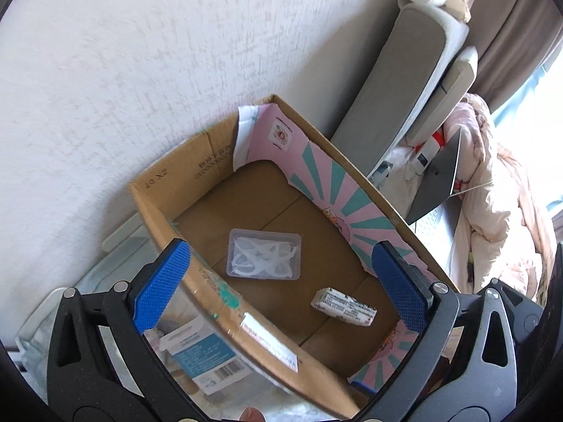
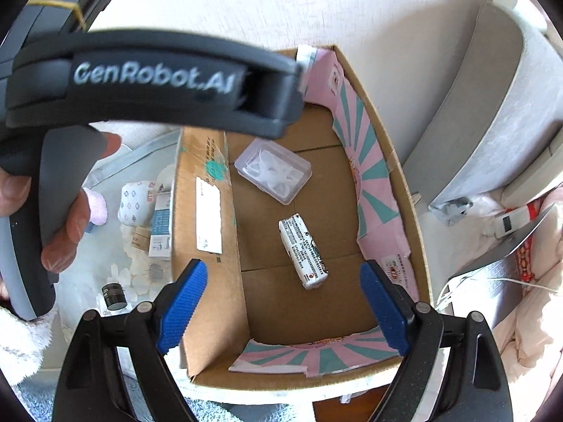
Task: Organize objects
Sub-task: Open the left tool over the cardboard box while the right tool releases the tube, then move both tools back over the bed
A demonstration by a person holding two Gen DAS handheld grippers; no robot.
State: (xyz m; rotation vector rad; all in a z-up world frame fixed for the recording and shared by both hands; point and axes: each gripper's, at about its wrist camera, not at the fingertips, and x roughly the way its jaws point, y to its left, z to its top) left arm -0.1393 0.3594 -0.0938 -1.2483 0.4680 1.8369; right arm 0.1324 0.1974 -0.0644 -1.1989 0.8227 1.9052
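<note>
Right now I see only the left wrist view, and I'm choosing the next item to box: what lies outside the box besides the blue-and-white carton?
Observer: A white pouch with a blue pattern lies beside that carton, on the side away from the box.
Operator: Anything smaller nearby?
Observer: Yes, a small black cylinder stands upright, apart from both.
Operator: Is the right gripper free?
Observer: Yes, the right gripper is open and holds nothing.
</note>
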